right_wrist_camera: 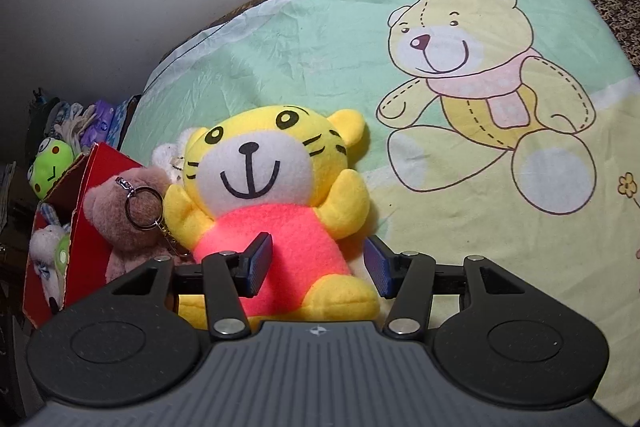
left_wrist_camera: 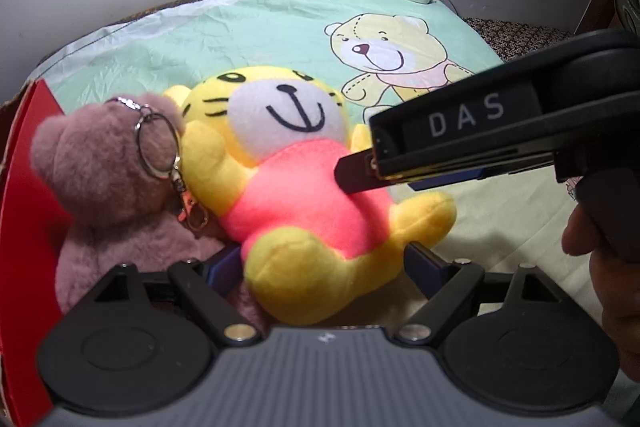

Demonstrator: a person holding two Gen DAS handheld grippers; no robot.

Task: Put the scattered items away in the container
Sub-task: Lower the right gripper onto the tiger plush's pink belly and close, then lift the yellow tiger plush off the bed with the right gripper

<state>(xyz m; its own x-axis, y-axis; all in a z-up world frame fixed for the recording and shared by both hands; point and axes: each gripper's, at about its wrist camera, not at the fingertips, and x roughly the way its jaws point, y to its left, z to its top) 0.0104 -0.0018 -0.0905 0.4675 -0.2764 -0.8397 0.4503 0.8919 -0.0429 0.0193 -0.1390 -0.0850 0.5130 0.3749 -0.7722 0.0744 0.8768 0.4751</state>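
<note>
The tiger toy (right_wrist_camera: 276, 199) lies between the wide-open jaws of both the right gripper (right_wrist_camera: 316, 263) and left gripper (left_wrist_camera: 324, 267), gripped by neither.

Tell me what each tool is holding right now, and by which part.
Neither has closed: both the right tool and the left tool sit open around the yellow plush tiger's lower body.

The left gripper (left_wrist_camera: 324, 263) is low and level, its jaws spread wide, the two blue pads far apart. The right gripper (right_wrist_camera: 318, 265) also stands with jaws parted, blue pads (right_wrist_camera: 260, 261) angled inward. Seen from the left wrist, the right gripper (left_wrist_camera: 356, 173) reaches in from the right side, held by a bare hand (left_wrist_camera: 600, 267)
</note>
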